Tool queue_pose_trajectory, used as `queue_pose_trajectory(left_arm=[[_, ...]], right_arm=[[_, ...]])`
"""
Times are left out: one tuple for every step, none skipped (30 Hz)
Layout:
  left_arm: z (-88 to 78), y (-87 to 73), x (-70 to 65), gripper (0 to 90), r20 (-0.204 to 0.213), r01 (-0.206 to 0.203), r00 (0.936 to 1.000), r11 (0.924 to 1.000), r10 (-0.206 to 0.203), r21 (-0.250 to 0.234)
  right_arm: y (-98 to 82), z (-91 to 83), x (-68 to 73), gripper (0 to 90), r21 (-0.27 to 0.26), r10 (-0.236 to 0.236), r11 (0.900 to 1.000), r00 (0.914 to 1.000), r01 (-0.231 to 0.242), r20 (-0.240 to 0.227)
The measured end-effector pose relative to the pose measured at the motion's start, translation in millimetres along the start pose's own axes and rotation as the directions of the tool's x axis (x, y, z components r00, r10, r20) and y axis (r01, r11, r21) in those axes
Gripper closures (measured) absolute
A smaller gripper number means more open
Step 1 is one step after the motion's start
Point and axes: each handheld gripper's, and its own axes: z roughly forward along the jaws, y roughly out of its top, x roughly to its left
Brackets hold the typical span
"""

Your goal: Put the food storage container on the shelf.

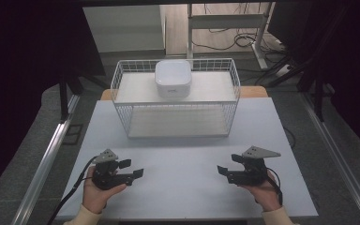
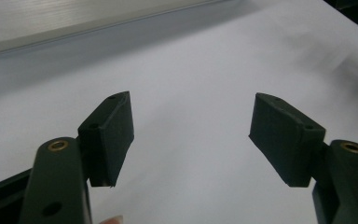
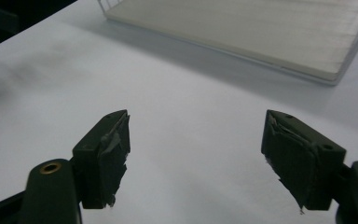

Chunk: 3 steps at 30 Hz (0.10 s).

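A white box [image 1: 172, 78] with rounded corners sits on the upper shelf of a white wire rack [image 1: 122, 75] at the far side of the table [image 1: 178, 154], toward the middle of the shelf and well apart from both grippers. The rack's lower shelf lies bare beneath it.

Near the table's front edge, the left gripper [image 1: 132, 169] rests in a person's left hand [image 1: 96, 192], its fingers [image 2: 109, 135] pointing inward toward the table's centre. The right gripper [image 1: 224, 168], held in the right hand [image 1: 267, 190], mirrors it, pointing inward from the other side. The two grippers are well apart, with bare white tabletop between them.

In the left gripper view, the fingers stand wide apart with nothing between them, just above the white surface. In the right gripper view, the fingers [image 3: 107, 154] are likewise spread wide and hold nothing; their pads look worn and frayed at the edges, and the rack's lower shelf shows beyond them. A grey three-cornered plate tops each gripper, and a black cable trails from each toward the person.
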Motion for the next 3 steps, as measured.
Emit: queue_pose_trajectory(left_arm=[[0.0,-0.1,0.0,29.5,-0.004,0.000,1.0000,1.0000,0.000,-0.001],[0.2,-0.2,0.1,29.4,-0.006,0.000,1.0000,1.0000,0.000,-0.001],[0.4,-0.2,0.2,29.2,-0.007,-0.001,1.0000,1.0000,0.001,0.000]], right_arm=[[0.1,-0.4,-0.4,22.7,-0.005,0.001,1.000,1.0000,-0.001,0.002],[0.0,-0.6,-0.8,22.2,-0.009,0.003,1.000,1.0000,-0.003,0.005],[-0.1,-0.7,-1.3,21.9,-0.014,-0.001,1.000,0.9999,0.001,0.011]])
